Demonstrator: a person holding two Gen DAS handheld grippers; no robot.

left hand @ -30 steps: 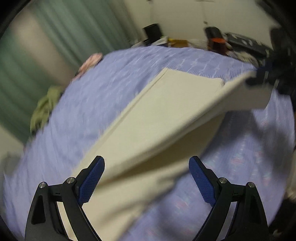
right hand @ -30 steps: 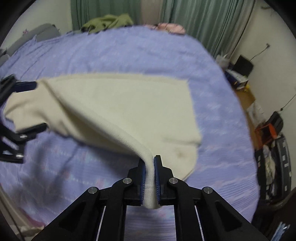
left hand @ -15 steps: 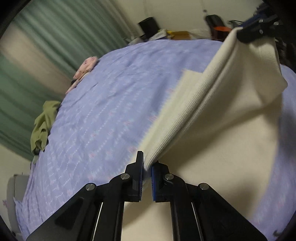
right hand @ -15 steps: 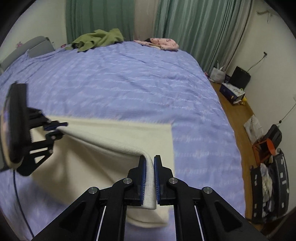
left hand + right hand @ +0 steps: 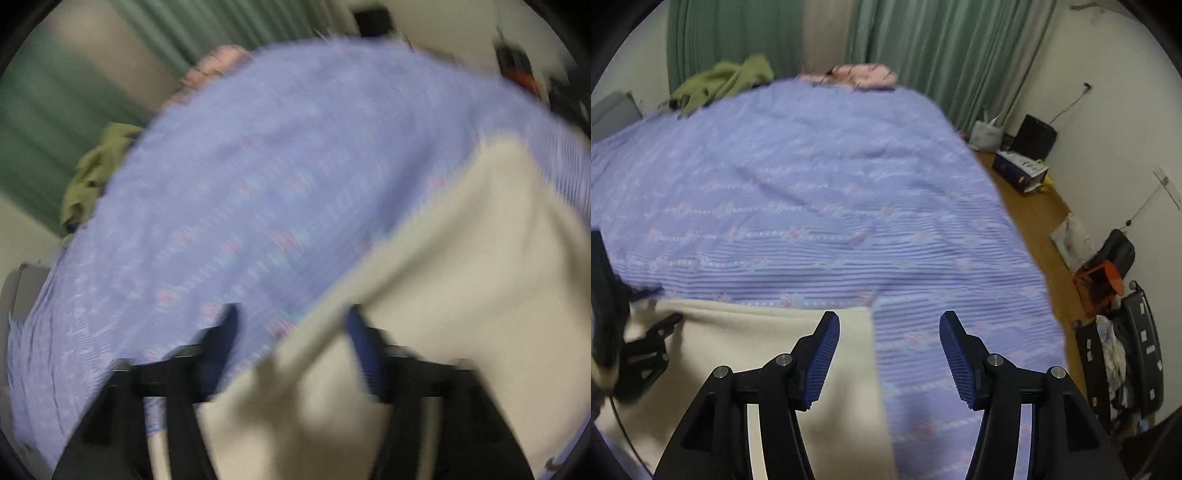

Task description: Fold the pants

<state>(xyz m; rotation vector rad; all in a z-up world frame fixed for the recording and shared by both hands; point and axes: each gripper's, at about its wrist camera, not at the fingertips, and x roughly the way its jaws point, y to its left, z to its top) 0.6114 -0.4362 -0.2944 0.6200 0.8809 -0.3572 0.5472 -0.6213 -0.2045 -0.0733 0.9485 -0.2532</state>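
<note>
Right wrist view: right tool (image 5: pixel 889 360) spread wide, nothing between fingers, hanging over the pants (image 5: pixel 746 354) edge. Pants = cream knit, lying flat on the bed (image 5: pixel 812 192), near edge, looks folded over w/ a straight far edge. Left tool (image 5: pixel 635 347) sits at pants' left end. Left wrist view is heavily blurred: left tool (image 5: pixel 291 354) also spread, pants (image 5: pixel 461 314) edge running between the fingers but not pinched afaict. Far side: green cloth (image 5: pixel 720 83) + pink cloth (image 5: pixel 864 74) by the curtain (image 5: pixel 942 48).

Risks: knit is limp, so top layer may slide or skew if a finger drags it; regrasp could catch one layer only → fold opens. Blur = fast motion, poor aim.
</note>
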